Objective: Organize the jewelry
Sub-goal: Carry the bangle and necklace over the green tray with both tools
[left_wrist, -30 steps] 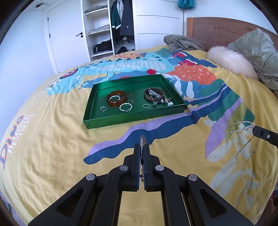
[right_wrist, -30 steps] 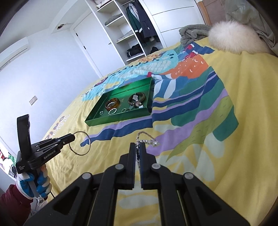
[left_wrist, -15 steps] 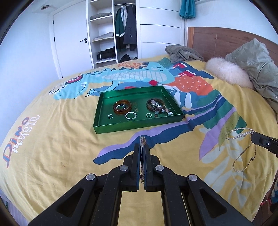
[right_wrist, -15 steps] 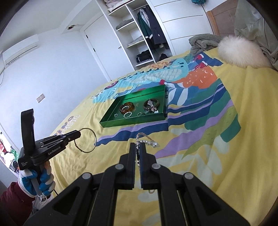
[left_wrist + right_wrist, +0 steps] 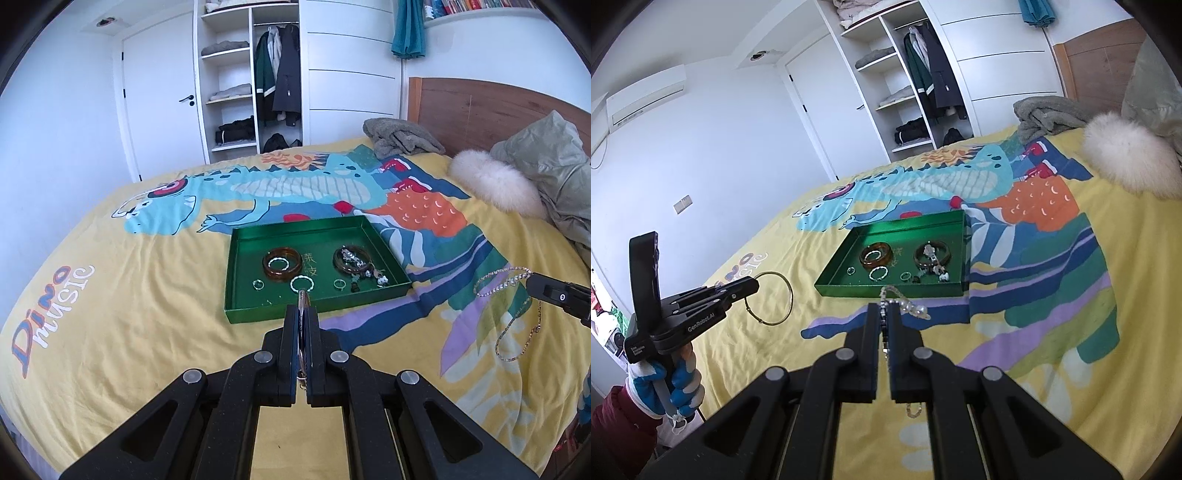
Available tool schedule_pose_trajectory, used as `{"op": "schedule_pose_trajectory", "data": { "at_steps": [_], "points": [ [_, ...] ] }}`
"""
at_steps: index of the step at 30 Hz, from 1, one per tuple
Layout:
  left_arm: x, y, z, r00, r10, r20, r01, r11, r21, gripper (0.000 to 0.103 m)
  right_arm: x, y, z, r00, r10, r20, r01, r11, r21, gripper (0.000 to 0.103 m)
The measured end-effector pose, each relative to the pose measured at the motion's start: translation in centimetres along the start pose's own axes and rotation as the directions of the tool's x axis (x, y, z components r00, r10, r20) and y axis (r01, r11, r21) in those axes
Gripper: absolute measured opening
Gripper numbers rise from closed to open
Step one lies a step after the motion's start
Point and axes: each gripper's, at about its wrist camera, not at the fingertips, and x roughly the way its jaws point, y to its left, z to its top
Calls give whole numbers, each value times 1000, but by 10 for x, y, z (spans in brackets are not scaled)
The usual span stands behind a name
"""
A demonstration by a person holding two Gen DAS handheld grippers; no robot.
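A green tray [image 5: 255,312] lies on the bed and holds two brown bangles [image 5: 282,263], several small rings and charms; it also shows in the right wrist view [image 5: 886,290]. My left gripper [image 5: 303,308] is shut on a thin gold bangle [image 5: 771,298], held in the air in front of the tray. My right gripper [image 5: 883,311] is shut on a silver beaded chain [image 5: 905,304], which hangs from it at the right of the left wrist view [image 5: 502,284].
The bed has a yellow dinosaur cover [image 5: 129,295]. A fluffy white pillow [image 5: 495,186], a grey blanket [image 5: 400,136] and a green jacket [image 5: 554,166] lie near the wooden headboard [image 5: 480,107]. An open wardrobe [image 5: 255,81] stands behind.
Both grippers have risen and tipped back with their jewellery still held. The tray now appears smaller and nearer the fingertips in both views.
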Motion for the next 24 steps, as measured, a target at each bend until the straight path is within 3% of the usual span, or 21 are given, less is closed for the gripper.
{"op": "schedule_pose_trajectory", "data": {
  "at_steps": [9,17,24],
  "points": [
    [55,26,42,1000,20,-3,-20,1000,7,3,73,19,52,999,33,-13,-33,999,-39,3],
    [144,49,79,998,43,-39,-43,999,-6,3,178,24,85,996,74,-59,-77,996,-45,3],
    [228,63,100,989,119,-89,-119,993,5,3,268,4,100,991,103,-90,-103,995,4,3]
  ]
}}
